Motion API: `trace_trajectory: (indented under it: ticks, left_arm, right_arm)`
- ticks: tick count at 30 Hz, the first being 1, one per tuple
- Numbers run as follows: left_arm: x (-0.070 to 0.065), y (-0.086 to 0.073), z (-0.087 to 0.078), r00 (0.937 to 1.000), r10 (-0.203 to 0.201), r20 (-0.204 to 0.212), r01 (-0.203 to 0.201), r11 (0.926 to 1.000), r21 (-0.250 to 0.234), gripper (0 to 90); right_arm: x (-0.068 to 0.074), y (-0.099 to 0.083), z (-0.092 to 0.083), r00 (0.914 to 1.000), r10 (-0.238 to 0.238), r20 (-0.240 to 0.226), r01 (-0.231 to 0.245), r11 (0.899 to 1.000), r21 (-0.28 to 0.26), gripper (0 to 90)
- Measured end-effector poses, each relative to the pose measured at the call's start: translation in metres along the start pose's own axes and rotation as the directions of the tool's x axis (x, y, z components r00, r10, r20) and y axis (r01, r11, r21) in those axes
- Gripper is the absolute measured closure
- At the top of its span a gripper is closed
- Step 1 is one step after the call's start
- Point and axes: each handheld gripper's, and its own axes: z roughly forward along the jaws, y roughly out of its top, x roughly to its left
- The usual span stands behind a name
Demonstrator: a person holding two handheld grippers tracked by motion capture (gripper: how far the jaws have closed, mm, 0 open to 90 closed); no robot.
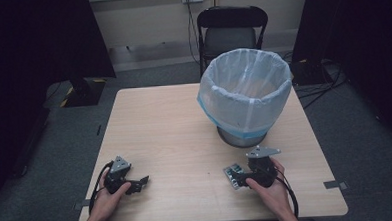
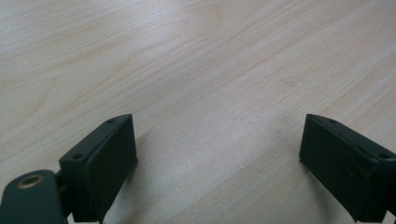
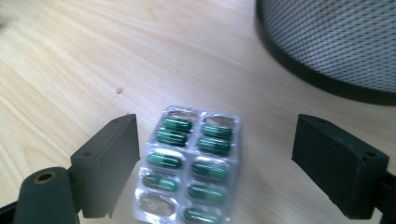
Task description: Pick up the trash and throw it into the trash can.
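Observation:
A silver blister pack (image 3: 191,165) of green capsules lies flat on the wooden table (image 1: 170,131), near the front right. My right gripper (image 3: 215,163) is open, its jaws wide on either side of the pack without touching it. From above, the blister pack (image 1: 233,175) sits just left of the right gripper (image 1: 243,177). My left gripper (image 1: 141,183) rests at the front left of the table, held in a hand. Its jaws are spread in the left gripper view, and the left gripper (image 2: 217,163) has only bare wood between them.
A mesh waste bin (image 1: 244,96) lined with a pale plastic bag stands at the table's back right; its dark base (image 3: 327,46) is close beyond the pack. A black folding chair (image 1: 230,31) stands behind the table. Cables lie on the floor at the right.

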Motion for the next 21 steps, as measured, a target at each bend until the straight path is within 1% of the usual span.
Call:
trace_trajectory:
  ticks: [1, 3, 4, 5, 8, 10, 11, 13, 14, 17, 19, 20, 21]
  left_arm:
    - [0.000, 0.000, 0.000, 1.0000, 0.000, 0.000, 0.000, 1.0000, 0.000, 10.5]
    - [0.000, 0.000, 0.000, 1.0000, 0.000, 0.000, 0.000, 1.0000, 0.000, 10.5]
    - [0.000, 0.000, 0.000, 1.0000, 0.000, 0.001, 0.000, 1.0000, 0.000, 10.5]
    - [0.000, 0.000, 0.000, 1.0000, 0.000, 0.001, 0.000, 1.0000, 0.000, 10.5]
    - [0.000, 0.000, 0.000, 1.0000, -0.001, 0.001, 0.001, 1.0000, 0.000, 10.5]
    - [0.000, 0.000, 0.000, 1.0000, -0.001, 0.002, 0.001, 1.0000, 0.000, 10.5]
    - [0.000, 0.000, 0.000, 1.0000, 0.000, 0.001, 0.000, 1.0000, 0.000, 10.5]
    - [0.000, 0.000, 0.000, 1.0000, -0.001, 0.002, 0.001, 1.0000, 0.000, 10.5]
    - [0.000, 0.000, 0.000, 1.0000, -0.001, 0.001, 0.001, 1.0000, 0.000, 10.5]
    - [0.000, 0.000, 0.000, 1.0000, -0.001, 0.002, 0.001, 1.0000, 0.000, 10.5]
    - [0.000, 0.000, 0.000, 1.0000, 0.000, 0.002, 0.000, 1.0000, 0.000, 10.5]
    - [0.000, 0.000, 0.000, 1.0000, 0.000, 0.002, 0.000, 1.0000, 0.000, 10.5]
    - [0.000, 0.000, 0.000, 1.0000, 0.000, 0.002, 0.000, 1.0000, 0.000, 10.5]
  right_arm:
    - [0.002, -0.002, 0.005, 0.9999, 0.003, -0.014, -0.003, 1.000, 0.017, 14.7]
    - [0.006, -0.005, 0.010, 0.9999, -0.006, -0.008, 0.006, 0.999, 0.035, 14.6]
    - [0.006, -0.005, 0.010, 0.9999, -0.006, -0.008, 0.006, 0.999, 0.035, 14.6]
    - [0.008, -0.007, 0.014, 0.9999, -0.011, -0.008, 0.011, 0.999, 0.047, 14.6]
    - [0.010, -0.008, 0.016, 0.9999, -0.015, -0.005, 0.015, 0.998, 0.054, 14.6]
    - [0.012, -0.009, 0.020, 0.9994, -0.035, -0.001, 0.035, 0.997, 0.065, 13.9]
    - [0.013, -0.009, 0.021, 0.9990, -0.043, 0.010, 0.042, 0.996, 0.073, 14.1]
    - [0.013, -0.009, 0.022, 0.9988, -0.046, 0.015, 0.045, 0.996, 0.077, 14.4]
    - [0.013, -0.010, 0.024, 0.9989, -0.047, 0.006, 0.046, 0.996, 0.080, 14.2]
    - [0.015, -0.010, 0.026, 0.9984, -0.055, 0.012, 0.054, 0.995, 0.080, 14.4]
    - [0.016, -0.010, 0.026, 0.9980, -0.060, 0.022, 0.058, 0.995, 0.080, 16.7]
    - [0.017, -0.010, 0.026, 0.9954, -0.085, 0.044, 0.081, 0.994, 0.077, 24.0]
    - [0.017, -0.010, 0.026, 0.9954, -0.085, 0.044, 0.081, 0.994, 0.077, 24.0]
